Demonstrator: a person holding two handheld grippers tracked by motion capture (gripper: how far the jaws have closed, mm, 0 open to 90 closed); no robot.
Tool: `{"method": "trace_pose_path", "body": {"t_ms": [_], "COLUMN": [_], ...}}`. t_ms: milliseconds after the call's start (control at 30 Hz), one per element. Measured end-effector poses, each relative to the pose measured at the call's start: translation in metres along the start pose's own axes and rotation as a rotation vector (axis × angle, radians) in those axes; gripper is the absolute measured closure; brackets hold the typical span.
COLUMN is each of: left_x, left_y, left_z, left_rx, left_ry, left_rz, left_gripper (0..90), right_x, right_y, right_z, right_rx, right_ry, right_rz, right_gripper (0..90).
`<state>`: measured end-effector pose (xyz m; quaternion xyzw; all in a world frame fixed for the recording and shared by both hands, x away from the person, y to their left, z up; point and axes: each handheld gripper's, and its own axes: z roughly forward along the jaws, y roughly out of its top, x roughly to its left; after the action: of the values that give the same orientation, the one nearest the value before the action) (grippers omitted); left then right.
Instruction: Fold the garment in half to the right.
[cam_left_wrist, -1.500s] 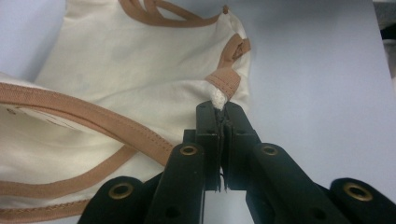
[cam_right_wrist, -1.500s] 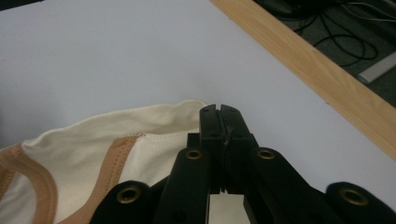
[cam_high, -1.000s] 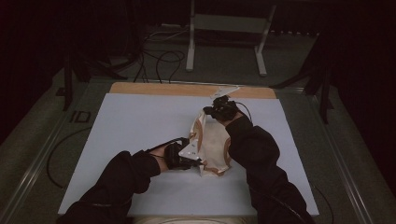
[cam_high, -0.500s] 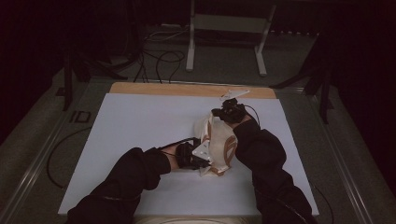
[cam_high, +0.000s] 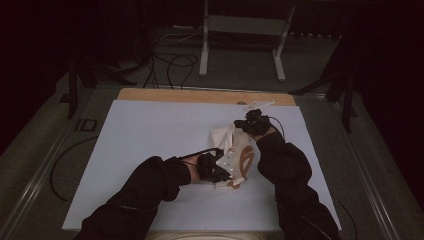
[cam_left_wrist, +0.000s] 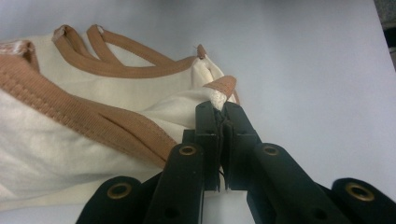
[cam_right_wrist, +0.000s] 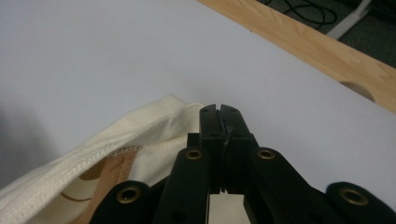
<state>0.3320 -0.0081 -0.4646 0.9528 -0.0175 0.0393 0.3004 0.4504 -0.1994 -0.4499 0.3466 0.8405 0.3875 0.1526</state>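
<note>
A small cream garment with tan-brown binding lies crumpled a little right of the middle of the white table, and both claws hold it from opposite ends.

The left claw sits at the garment's 7 o'clock edge. In the left gripper view its jaws are pressed together on a corner of the cloth where a strip of tan binding meets the cream fabric, with the 2 looped tan straps lying beyond at about 10 o'clock. Pinching at the bound corner looks deliberate: the trim is thicker and less likely to slip than plain fabric.

The right claw is at the garment's 1 o'clock end, near the table's wooden far edge. In the right gripper view its jaws are closed, with the stitched cream hem meeting them from 9 o'clock; it appears clamped on that hem, though the actual bite is hidden behind the jaws.

Holding 2 opposite ends suggests spreading or folding the piece, with the cloth slack between.
</note>
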Motion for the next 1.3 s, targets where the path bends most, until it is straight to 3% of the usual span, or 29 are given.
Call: {"method": "trace_pose_path", "body": {"t_ms": [633, 1300], "left_x": [-0.001, -0.003], "left_y": [0.008, 0.011], "left_z": [0.018, 0.033], "left_rx": [0.016, 0.032], "left_ry": [-0.02, -0.031], "left_rz": [-0.016, -0.041], "left_gripper": [86.7, 86.6], "right_x": [-0.012, -0.02], "right_y": [-0.028, -0.047], "right_z": [0.005, 0.014], "right_rx": [0.024, 0.048], "right_ry": [-0.014, -0.023], "right_rz": [0.045, 0.077], "right_gripper": [89.5, 89.5]}}
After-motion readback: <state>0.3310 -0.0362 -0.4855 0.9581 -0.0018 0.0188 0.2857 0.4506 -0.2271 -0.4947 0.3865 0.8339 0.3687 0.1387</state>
